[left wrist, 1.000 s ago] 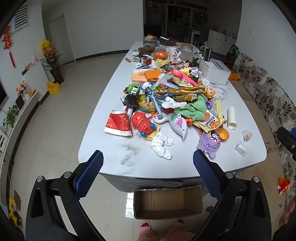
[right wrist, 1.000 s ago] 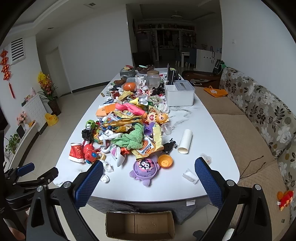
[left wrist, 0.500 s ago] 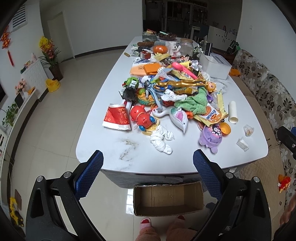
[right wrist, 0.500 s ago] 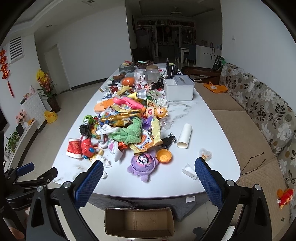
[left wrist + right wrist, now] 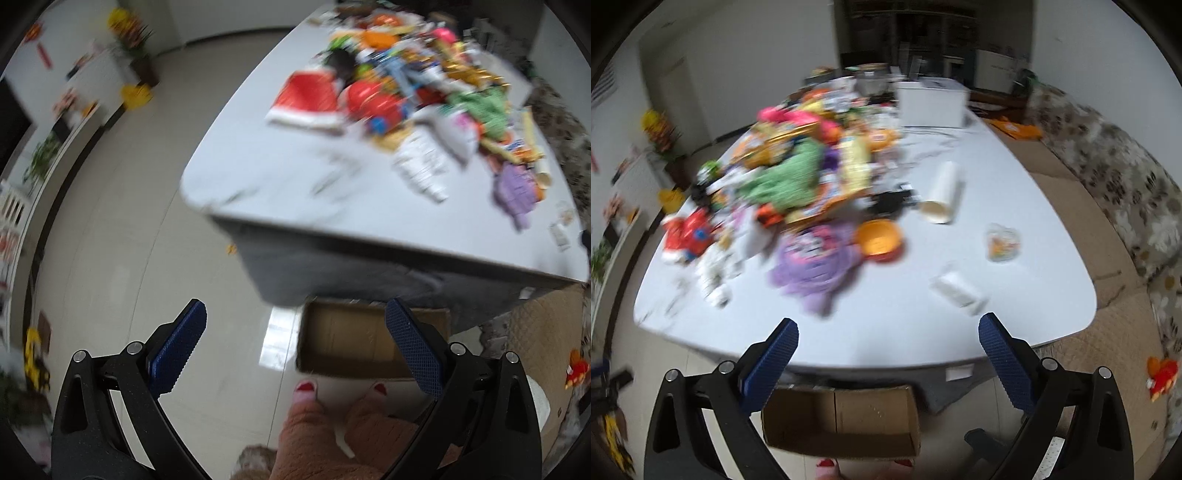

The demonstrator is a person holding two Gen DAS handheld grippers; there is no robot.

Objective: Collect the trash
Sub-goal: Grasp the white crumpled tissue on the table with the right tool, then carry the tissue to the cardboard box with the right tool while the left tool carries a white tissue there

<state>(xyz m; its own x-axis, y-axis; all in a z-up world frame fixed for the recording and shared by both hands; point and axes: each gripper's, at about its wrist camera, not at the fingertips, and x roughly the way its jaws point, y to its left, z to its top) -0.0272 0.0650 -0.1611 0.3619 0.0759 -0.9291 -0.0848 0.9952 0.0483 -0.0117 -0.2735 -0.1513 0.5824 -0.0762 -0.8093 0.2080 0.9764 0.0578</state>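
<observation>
Motion blur marks both current views, and both cameras sit closer and lower to the white desk than half a second ago, so the approach is under way.

Left tongs: spread wide, nothing between the blue ribbed pads. This view has swung down and leftward; the desk edge that lay square ahead now runs diagonally above and to the right of the tongs. The open brown cardboard box on the floor, previously centred below the desk, now lies directly between and behind the pads, with the person's pink slippers just beneath it.

Right tongs: also spread wide and empty. This view has advanced toward the desk. The crumpled white paper scrap lies just ahead of the right pad, with the small clear plastic wrapper a little beyond it and the white paper tube farther on. The purple plush toy and orange plastic bowl sit ahead toward the left pad, at the edge of the mixed heap of toys.

Assessment: no trash collected yet. The right tongs appear to be heading for the loose scraps at the near right of the desk; the box stands below as the likely receptacle.
</observation>
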